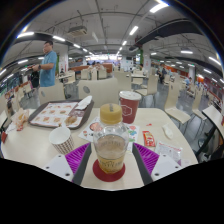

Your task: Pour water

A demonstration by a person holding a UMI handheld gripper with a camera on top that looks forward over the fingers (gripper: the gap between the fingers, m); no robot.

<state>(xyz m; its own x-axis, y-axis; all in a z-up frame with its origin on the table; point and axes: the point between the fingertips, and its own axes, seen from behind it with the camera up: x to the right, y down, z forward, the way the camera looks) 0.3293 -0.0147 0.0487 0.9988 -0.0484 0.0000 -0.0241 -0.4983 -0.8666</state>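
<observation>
Worktop [172, 135]: pale, smooth, faint sheen. Clear glass cup [110, 152] between the tongs [110, 160], glossy, on a matt red coaster [110, 172]. Second clear cup [111, 114] further toward the worktop's far edge, amber liquid, shiny. Red cup [129, 105] looks like matt paper. White ribbed cup [62, 139] near the left edge, paper or plastic, cannot tell. Grey tray [55, 113], smooth plastic look. Tongs' pads [77, 158] matt magenta.

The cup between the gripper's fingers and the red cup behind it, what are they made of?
The clear cup looks like glass or clear plastic: you see through it to the red coaster. It stands between the open gripper fingers. The red cup looks like matte paper, possibly plastic.
</observation>
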